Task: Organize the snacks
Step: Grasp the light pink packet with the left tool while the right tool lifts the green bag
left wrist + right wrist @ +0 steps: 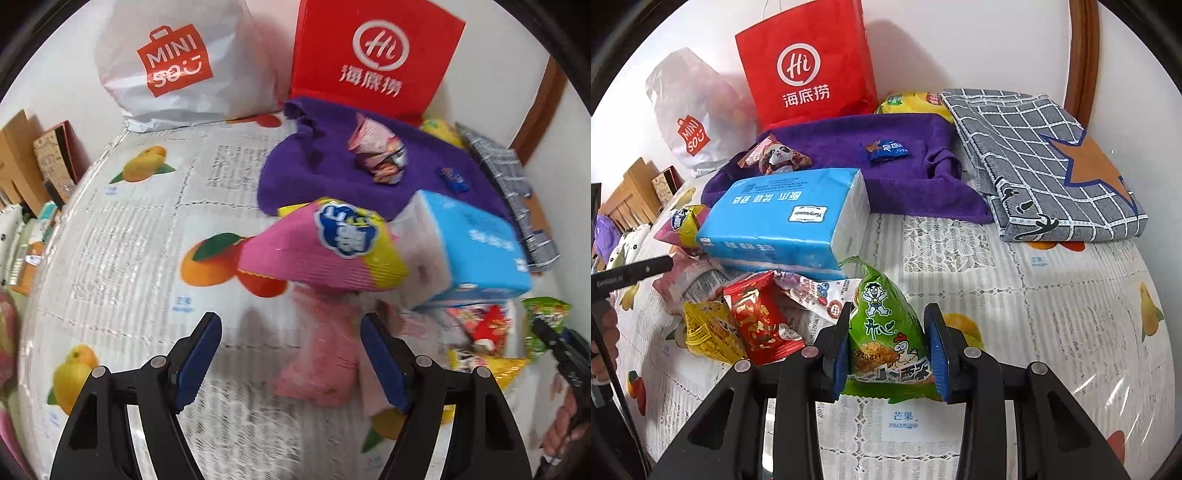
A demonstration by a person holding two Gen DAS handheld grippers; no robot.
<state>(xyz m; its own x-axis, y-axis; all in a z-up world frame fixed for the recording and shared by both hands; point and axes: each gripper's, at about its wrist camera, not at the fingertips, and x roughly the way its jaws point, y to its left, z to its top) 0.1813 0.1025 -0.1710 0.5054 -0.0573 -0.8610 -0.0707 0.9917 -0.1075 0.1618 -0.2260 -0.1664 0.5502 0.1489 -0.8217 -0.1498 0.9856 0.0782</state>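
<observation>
My right gripper (889, 310) is shut on a green snack packet (882, 332) with a cartoon chicken, held just above the tablecloth. To its left lie a red packet (757, 317), a yellow packet (709, 328) and a white packet (812, 291). My left gripper (290, 332) is open over a blurred pink packet (321, 350) that lies on the table between its fingers, with neither pad touching it. A pink-and-yellow packet (325, 247) leans on the blue tissue pack (472, 251). A panda packet (779, 157) and a small blue packet (886, 149) rest on the purple towel (905, 177).
A red paper bag (809, 62) and a white Miniso bag (694, 110) stand at the back against the wall. A folded grey checked cloth (1052, 158) lies at the right, with a yellow bag (912, 101) behind the towel. Boxes (55, 158) line the left edge of the fruit-print tablecloth (1052, 314).
</observation>
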